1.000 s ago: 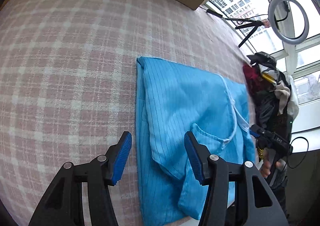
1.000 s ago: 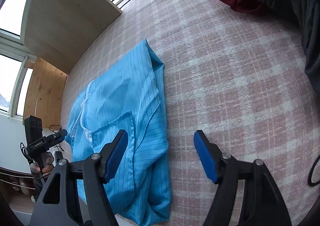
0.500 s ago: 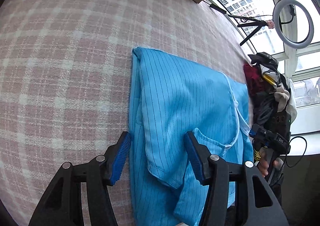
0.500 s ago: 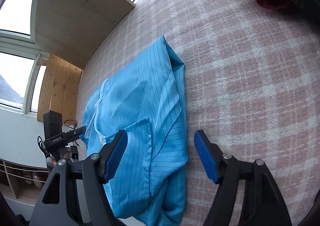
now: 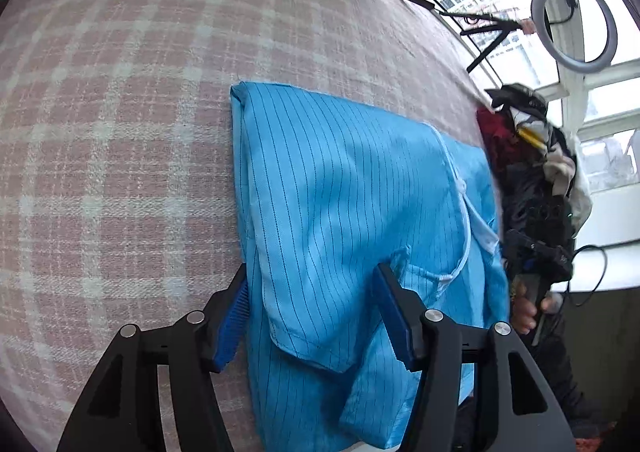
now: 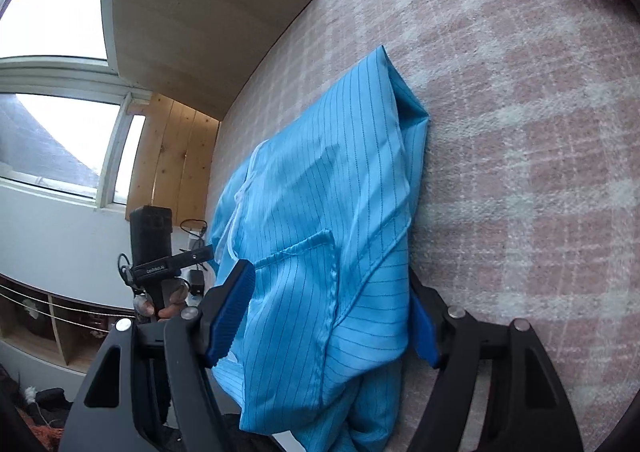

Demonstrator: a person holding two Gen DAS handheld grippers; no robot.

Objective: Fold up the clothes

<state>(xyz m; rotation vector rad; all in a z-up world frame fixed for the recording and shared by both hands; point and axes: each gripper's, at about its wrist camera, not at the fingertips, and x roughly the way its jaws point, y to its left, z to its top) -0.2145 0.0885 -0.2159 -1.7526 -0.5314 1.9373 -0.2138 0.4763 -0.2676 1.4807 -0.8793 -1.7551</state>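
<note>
A light blue pin-striped garment (image 5: 352,187) lies folded on the pink plaid bed cover (image 5: 120,131), with a patch pocket and white drawstring near its front. My left gripper (image 5: 316,316) straddles the garment's near left part; its jaws are opening, with cloth between the blue pads (image 5: 394,316) and no visible squeeze. In the right wrist view the same garment (image 6: 340,179) runs between the right gripper's (image 6: 328,320) pads (image 6: 232,312), which stand wide apart; cloth partly hides the right pad. Each gripper shows small in the other's view, held by a hand (image 5: 524,316).
A heap of dark, red and white clothes (image 5: 532,171) lies at the bed's right side by the window. A ring light (image 5: 576,23) on a tripod stands behind it. A wooden headboard (image 6: 192,11) closes the far end; shelves (image 6: 60,332) stand off the bed.
Both grippers have come forward over the garment's near edge, so cloth now lies between each pair of pads. The left jaws stand slightly wider. The right gripper has tilted upward.
</note>
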